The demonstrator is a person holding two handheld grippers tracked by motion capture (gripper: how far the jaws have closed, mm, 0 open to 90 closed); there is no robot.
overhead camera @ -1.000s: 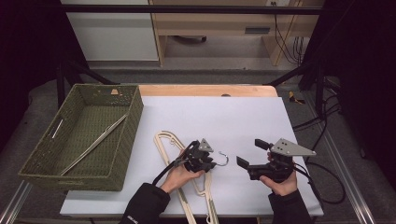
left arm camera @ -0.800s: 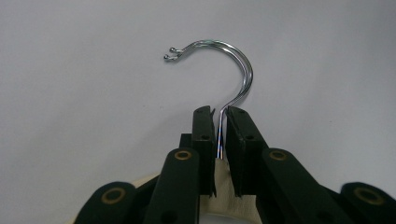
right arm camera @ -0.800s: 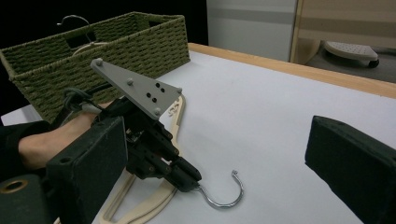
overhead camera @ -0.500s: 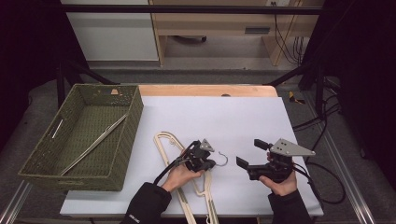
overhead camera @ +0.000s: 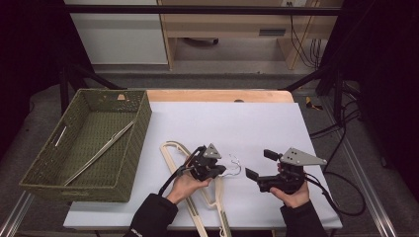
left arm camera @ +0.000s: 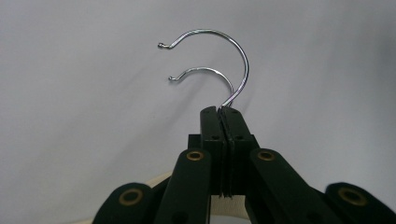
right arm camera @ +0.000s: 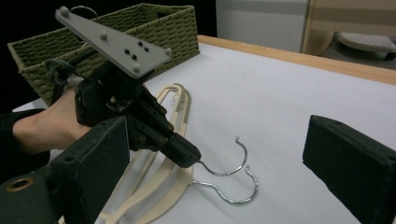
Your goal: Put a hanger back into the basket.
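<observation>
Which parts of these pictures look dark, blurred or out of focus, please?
High view: surroundings dark, white table evenly lit. Left gripper view: near black jaws soft, metal hook sharp with faint shadow. Right gripper view: near jaws blurred, left hand-held gripper clear.

Cream plastic hangers [overhead camera: 207,217] run off the near edge in high view; left gripper's black fingers [left arm camera: 223,126] hide the upper chrome hook's shank.

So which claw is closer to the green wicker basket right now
The left. The left claw is clamped on a hanger's metal hook, a short way right of the basket. The right claw, open, sits farther right, beyond the hangers.
</observation>
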